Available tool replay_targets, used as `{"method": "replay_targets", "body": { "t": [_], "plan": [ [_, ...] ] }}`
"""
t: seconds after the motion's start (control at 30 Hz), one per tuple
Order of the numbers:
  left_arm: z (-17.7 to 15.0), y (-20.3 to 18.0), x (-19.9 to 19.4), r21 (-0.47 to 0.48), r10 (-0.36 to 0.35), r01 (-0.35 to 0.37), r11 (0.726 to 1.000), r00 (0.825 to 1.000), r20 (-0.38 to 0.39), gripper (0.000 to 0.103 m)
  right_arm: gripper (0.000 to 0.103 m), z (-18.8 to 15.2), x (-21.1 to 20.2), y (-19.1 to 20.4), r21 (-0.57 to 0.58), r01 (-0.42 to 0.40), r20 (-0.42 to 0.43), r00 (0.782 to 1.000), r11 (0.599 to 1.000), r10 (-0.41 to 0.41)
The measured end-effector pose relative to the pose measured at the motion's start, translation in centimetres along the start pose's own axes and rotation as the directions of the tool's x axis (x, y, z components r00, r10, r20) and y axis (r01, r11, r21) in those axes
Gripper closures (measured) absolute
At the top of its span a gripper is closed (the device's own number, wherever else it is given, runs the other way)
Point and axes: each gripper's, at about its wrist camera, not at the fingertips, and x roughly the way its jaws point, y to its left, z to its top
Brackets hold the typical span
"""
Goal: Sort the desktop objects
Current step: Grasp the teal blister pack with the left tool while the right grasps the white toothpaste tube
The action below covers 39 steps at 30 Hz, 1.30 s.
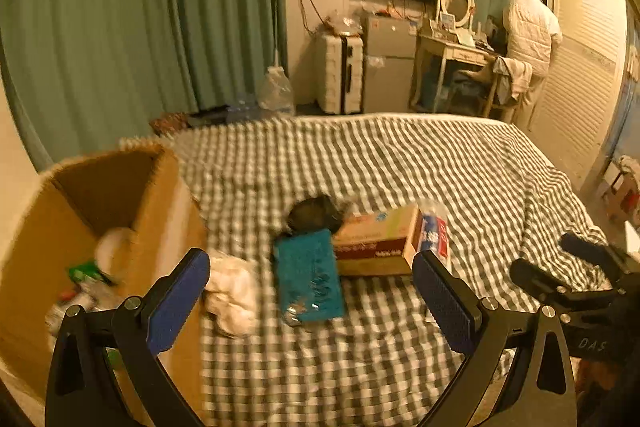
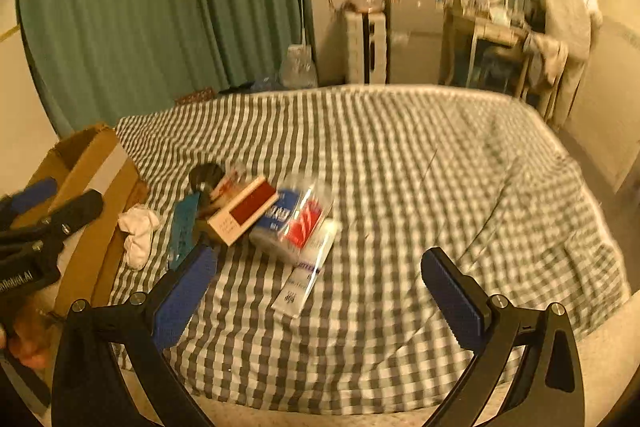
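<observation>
On a checked bedspread (image 1: 400, 163) lie a teal packet (image 1: 308, 275), a tan and red box (image 1: 374, 241), a dark round object (image 1: 314, 213), a white sock (image 1: 234, 291) and a blue-red plastic pack (image 1: 434, 231). My left gripper (image 1: 312, 291) is open and empty, above and in front of the teal packet. In the right wrist view my right gripper (image 2: 320, 283) is open and empty, to the right of the box (image 2: 244, 211), pack (image 2: 290, 217), white tube (image 2: 308, 271), sock (image 2: 138, 233) and teal packet (image 2: 183, 229).
An open cardboard box (image 1: 160, 211) with several items inside stands at the left edge of the bed; it also shows in the right wrist view (image 2: 96, 195). Green curtains, a suitcase, a desk and a person (image 1: 530, 35) stand beyond the bed.
</observation>
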Motion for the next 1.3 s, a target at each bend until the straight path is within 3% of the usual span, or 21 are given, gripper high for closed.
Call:
{"method": "replay_targets", "body": {
  "t": [0.3,0.53,0.73,0.83,0.87,0.9,0.97,1.0,1.07,1.2,1.3],
  "plan": [
    [-1.3,0.8,6.3,-0.027,0.064,-0.068,0.997,0.988,-0.138,0.0,0.0,-0.9,5.6,0.0,0.043,-0.067,-0.122,0.99,0.997,0.072],
    [-2.0,0.4,10.6,-0.008,0.105,-0.109,0.994,0.973,-0.205,0.0,0.001,-1.9,8.4,0.7,0.032,-0.059,-0.194,0.979,0.998,0.064],
    [-3.6,0.0,13.4,0.029,0.119,-0.116,0.993,0.962,-0.245,0.001,0.009,-2.7,10.5,0.8,0.047,-0.041,-0.257,0.965,0.998,0.051],
    [-4.6,0.3,14.6,0.014,0.096,-0.096,0.995,0.951,-0.295,0.03,0.031,-3.1,11.7,1.2,0.032,-0.034,-0.304,0.952,0.999,0.042],
    [-4.7,0.3,14.8,0.007,0.08,-0.082,0.997,0.949,-0.306,0.036,0.044,-3.3,12.2,1.2,0.029,-0.03,-0.318,0.947,0.999,0.037],
    [-4.8,0.2,14.6,0.009,0.081,-0.082,0.997,0.95,-0.303,0.036,0.052,-3.5,12.6,1.1,0.03,-0.025,-0.332,0.943,0.999,0.033],
    [-4.9,0.1,14.4,0.012,0.083,-0.083,0.997,0.952,-0.294,0.037,0.055,-3.8,12.6,0.8,0.049,-0.035,-0.333,0.942,0.998,0.049],
    [-4.9,0.1,14.1,0.01,0.075,-0.075,0.997,0.956,-0.285,0.037,0.067,-3.9,12.4,0.6,0.065,-0.042,-0.325,0.944,0.997,0.062],
    [-4.6,0.1,13.3,0.006,0.07,-0.071,0.997,0.962,-0.265,0.037,0.079,-4.2,12.0,-0.1,0.103,-0.058,-0.309,0.947,0.993,0.087],
    [-4.1,0.1,10.6,0.005,0.064,-0.064,0.998,0.977,-0.203,0.037,0.091,-4.6,11.2,-1.5,0.17,-0.109,-0.282,0.947,0.979,0.155],
    [-3.9,-0.3,8.3,0.026,0.052,-0.049,0.998,0.986,-0.159,0.037,0.092,-4.6,10.1,-1.1,0.17,-0.132,-0.254,0.952,0.977,0.173]
  ]
}}
